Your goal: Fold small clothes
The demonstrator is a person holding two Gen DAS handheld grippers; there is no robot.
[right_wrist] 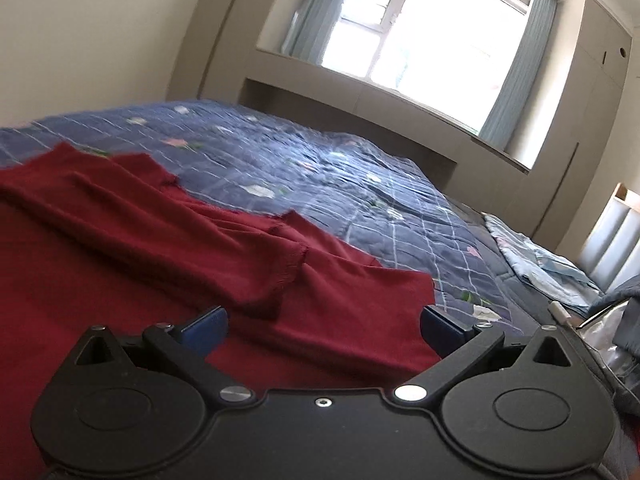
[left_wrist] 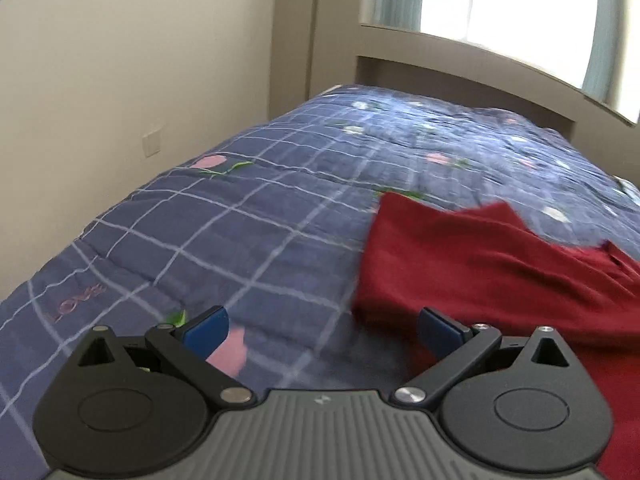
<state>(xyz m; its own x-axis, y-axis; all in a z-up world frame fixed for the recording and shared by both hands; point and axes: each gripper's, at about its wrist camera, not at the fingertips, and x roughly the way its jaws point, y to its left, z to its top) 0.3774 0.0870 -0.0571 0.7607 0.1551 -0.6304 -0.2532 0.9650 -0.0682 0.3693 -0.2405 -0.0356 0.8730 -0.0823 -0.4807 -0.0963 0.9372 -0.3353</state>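
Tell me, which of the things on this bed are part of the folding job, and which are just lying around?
Part of the job:
- dark red garment, spread on the bed
- left gripper, open
- right gripper, open

Just lying about:
- blue checked quilt underneath
- light blue bedding, bunched at the far side
- window curtains

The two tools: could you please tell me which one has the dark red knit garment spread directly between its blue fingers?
The right tool: dark red knit garment fills its open gap, while the left tool mostly frames the blue checked quilt.
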